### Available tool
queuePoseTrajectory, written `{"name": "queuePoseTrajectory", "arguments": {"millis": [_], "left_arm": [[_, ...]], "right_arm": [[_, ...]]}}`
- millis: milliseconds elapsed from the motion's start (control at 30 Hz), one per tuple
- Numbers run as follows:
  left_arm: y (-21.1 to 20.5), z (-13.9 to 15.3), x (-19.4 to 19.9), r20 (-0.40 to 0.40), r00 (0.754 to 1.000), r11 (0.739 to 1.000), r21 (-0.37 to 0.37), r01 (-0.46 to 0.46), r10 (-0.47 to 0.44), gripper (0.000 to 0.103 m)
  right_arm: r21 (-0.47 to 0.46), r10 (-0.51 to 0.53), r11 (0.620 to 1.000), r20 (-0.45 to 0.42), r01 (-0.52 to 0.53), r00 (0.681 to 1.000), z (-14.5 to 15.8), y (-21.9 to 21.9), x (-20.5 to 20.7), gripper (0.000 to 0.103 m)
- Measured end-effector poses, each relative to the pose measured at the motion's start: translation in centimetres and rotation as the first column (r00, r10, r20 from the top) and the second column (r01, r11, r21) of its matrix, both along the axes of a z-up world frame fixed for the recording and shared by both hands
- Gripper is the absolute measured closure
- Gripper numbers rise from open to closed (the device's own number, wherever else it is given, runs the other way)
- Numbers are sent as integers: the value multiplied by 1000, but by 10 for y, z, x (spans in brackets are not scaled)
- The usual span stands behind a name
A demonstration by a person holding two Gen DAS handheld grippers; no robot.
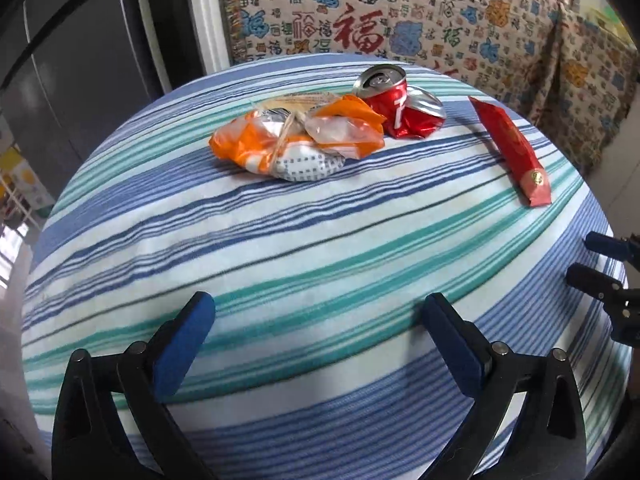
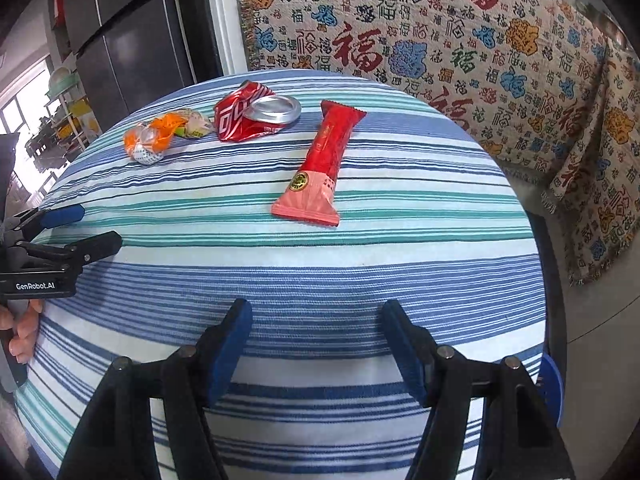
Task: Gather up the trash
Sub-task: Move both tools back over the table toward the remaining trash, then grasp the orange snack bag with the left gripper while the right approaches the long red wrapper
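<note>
The counter [image 2: 320,280] is wearing a blue, teal and white striped cloth, and behind it a throw [image 2: 460,40] is hanging, woven all over with the character 福 in red, blue and green. Three pieces of trash are lying toward the far side of the counter, none yet collected. The orange bag [image 1: 296,140], crumpled and knotted with pale string, is sitting at the far left; it is looking light and soft, so pinching the knot or a bunched fold should be holding best. Just beside it, perhaps touching, the crushed red can [image 1: 400,108] is lying with its silver top showing; it is likely light, stiff and slippery, with sharp creases, and gripping across the flattened waist seems safest. White lettering on it is not readable. The red wrapper [image 2: 316,168] is lying apart to the right, flat and thin, with a gold round seal near its pink end; it is probably slick and hard to lift flat, so nipping a crimped end is advisable. The left gripper [image 1: 316,316] is hovering over the near cloth, released and empty, its body reading "GenRobot.AI". The right gripper [image 2: 316,328] is likewise released, nothing between its pads.
</note>
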State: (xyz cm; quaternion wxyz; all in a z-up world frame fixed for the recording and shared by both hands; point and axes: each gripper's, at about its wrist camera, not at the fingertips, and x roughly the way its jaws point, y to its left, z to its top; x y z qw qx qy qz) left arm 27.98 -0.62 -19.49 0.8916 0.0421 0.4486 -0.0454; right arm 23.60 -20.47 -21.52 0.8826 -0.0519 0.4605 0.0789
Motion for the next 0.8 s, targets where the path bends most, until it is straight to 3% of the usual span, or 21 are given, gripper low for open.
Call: {"name": "queuePoseTrajectory", "arguments": {"millis": [367,567,667,800], "left_arm": [[39,5,33,-11,985,985,-4,173,-173,0],[58,7,65,-10,977,978,-5,211,-211,0],[63,12,65,9,952,950,-70,306,-306,1],[53,21,69,44,932,933,31,358,-360,1]], "right_arm": [[-18,-34,999,8,34,999,-8,11,28,7],[-19,-27,999,2,27,1000,-9,10,31,5],[-18,-28,999,3,28,1000,-9,10,31,4],[-17,-24,1000,3,24,1000,-10,10,31,4]]}}
